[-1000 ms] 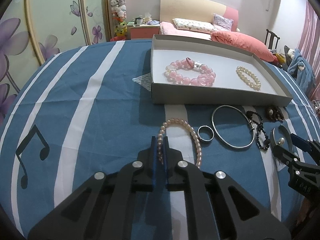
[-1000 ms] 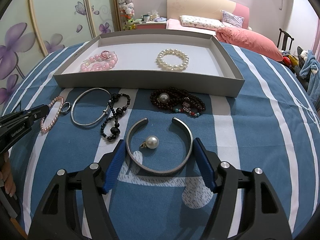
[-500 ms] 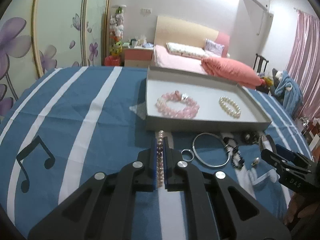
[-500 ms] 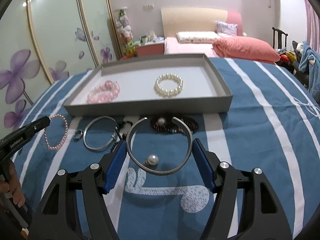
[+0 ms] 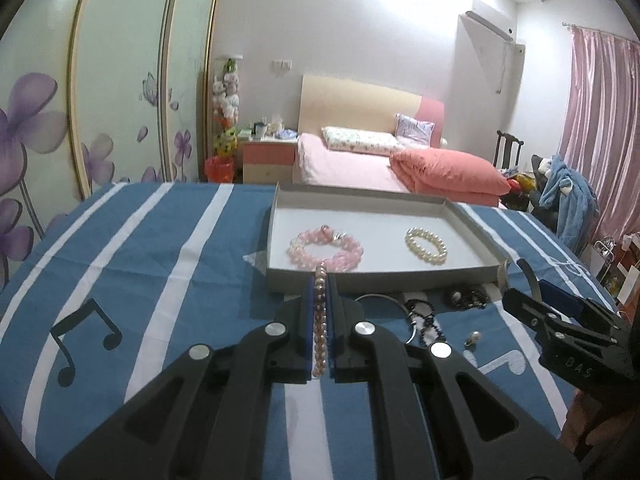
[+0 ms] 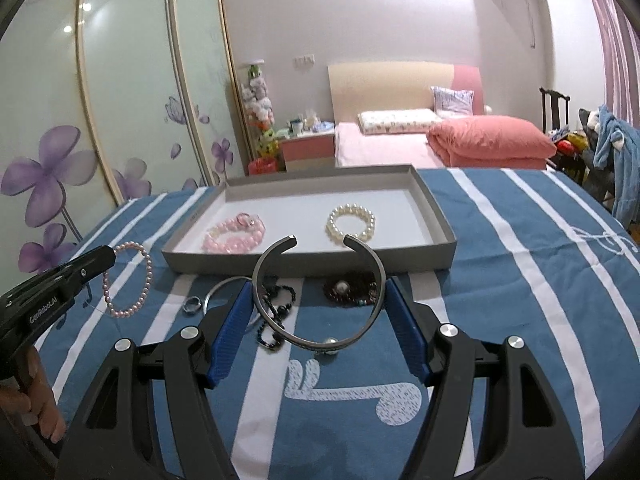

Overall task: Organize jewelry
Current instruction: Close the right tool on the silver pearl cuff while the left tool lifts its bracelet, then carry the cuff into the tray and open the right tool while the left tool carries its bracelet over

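My left gripper is shut on a pink pearl bracelet and holds it in the air before the grey tray; the bracelet hangs as a ring in the right wrist view. My right gripper is shut on a silver open cuff bangle, lifted above the cloth. The tray holds a pink bead bracelet and a white pearl bracelet.
On the blue striped cloth before the tray lie a small ring, a thin silver bangle, a black bead bracelet, a dark bead bracelet with a pearl and a loose pearl piece. A bed stands behind.
Both grippers have risen from the cloth with their pieces. The pearl bracelet and the cuff bangle are now in the air, nearer the tray.
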Demonstrator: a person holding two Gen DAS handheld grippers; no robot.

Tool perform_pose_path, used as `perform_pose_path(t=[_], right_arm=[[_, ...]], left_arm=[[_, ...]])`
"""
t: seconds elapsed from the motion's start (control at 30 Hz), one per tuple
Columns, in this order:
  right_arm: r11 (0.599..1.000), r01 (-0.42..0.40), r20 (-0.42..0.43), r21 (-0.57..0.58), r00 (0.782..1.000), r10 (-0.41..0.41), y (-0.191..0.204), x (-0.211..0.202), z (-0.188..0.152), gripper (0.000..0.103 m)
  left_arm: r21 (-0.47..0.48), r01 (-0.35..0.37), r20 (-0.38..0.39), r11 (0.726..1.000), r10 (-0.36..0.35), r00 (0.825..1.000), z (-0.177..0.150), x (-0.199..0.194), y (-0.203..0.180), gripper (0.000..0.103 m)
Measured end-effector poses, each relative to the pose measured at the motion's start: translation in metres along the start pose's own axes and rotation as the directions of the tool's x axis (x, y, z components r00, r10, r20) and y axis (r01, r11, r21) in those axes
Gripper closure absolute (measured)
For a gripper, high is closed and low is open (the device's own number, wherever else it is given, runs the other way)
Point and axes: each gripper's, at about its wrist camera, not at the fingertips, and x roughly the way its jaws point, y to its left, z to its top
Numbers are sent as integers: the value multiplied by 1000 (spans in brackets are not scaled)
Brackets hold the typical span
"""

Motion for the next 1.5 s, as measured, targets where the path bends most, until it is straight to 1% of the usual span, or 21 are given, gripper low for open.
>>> perform_pose_path(t=[0.17,0.3,0.47,0.63,0.77,1.03,1.27,1.37,1.5], right_arm=[[1000,9,60,-4,998,-8,2,-12,4,36],[1000,27,124,-9,992,-26,5,-21,10,36],[999,50,203,-10,978,-47,8,-29,21,36],[997,75,273,-9,960,-69,9,-34,30,36],[996,87,314,-5,946,-81,9,-34,32,36],[994,105,350,1,932,-99,6,-31,36,36],[993,115,366,7,924,-109,-1,-23,48,36],[993,117,363,11,925,-113,-1,-14,52,36],[993,117,337,15,934,-115,-7,3,58,36]], left_arm=[[-1,-8,41,1000,8,999,3,-13,-8,97],[3,-25,89,1000,25,996,8,-23,-13,97],[14,-43,141,999,41,989,16,-30,-20,97],[17,-48,168,999,44,985,22,-31,-25,97],[27,-53,185,998,47,982,27,-30,-30,97],[44,-63,210,997,53,976,35,-23,-37,97],[43,-59,208,997,49,977,48,-8,-37,97],[41,-47,203,998,38,979,56,4,-35,97],[46,-39,194,998,30,981,63,24,-33,97]])
